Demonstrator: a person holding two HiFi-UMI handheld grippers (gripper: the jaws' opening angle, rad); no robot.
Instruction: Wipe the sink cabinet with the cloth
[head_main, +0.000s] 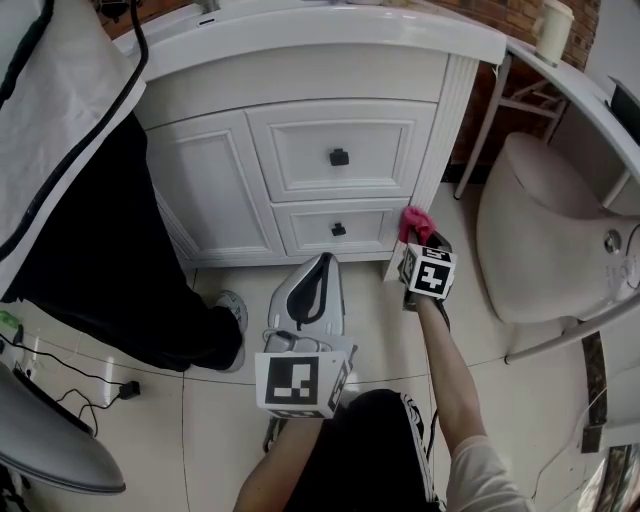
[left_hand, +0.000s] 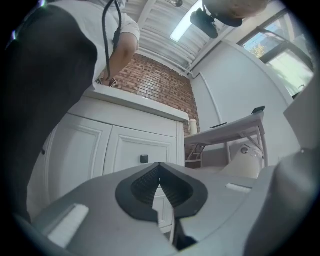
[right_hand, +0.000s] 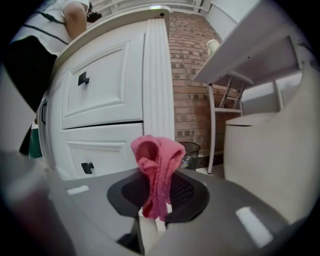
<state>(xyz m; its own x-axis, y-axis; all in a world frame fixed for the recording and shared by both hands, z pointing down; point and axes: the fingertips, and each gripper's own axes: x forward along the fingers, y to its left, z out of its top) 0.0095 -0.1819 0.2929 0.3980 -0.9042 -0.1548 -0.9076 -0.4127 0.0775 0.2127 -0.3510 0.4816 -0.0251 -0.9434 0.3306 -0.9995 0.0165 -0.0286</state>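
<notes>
Nearest, the left gripper (head_main: 322, 265) hangs low before the white cabinet (head_main: 210, 190), its jaws together on nothing. The right gripper (right_hand: 159, 197) is clamped on the pink cloth (right_hand: 157, 162), held at the fluted post (head_main: 440, 140) beside the lower drawer (head_main: 338, 228), near the floor (head_main: 210, 420).

A home bathroom. A white sink cabinet (head_main: 300, 170) with panelled drawers and square black knobs (head_main: 339, 157) stands at the far side under a white bench top (head_main: 330, 30). The floor (head_main: 200, 400) is pale glossy tile. A rounded white ceramic fixture (head_main: 545, 230) sits at the right, with a red brick wall (right_hand: 187, 75) and a small waste bin (right_hand: 190, 152) beyond the cabinet.
</notes>
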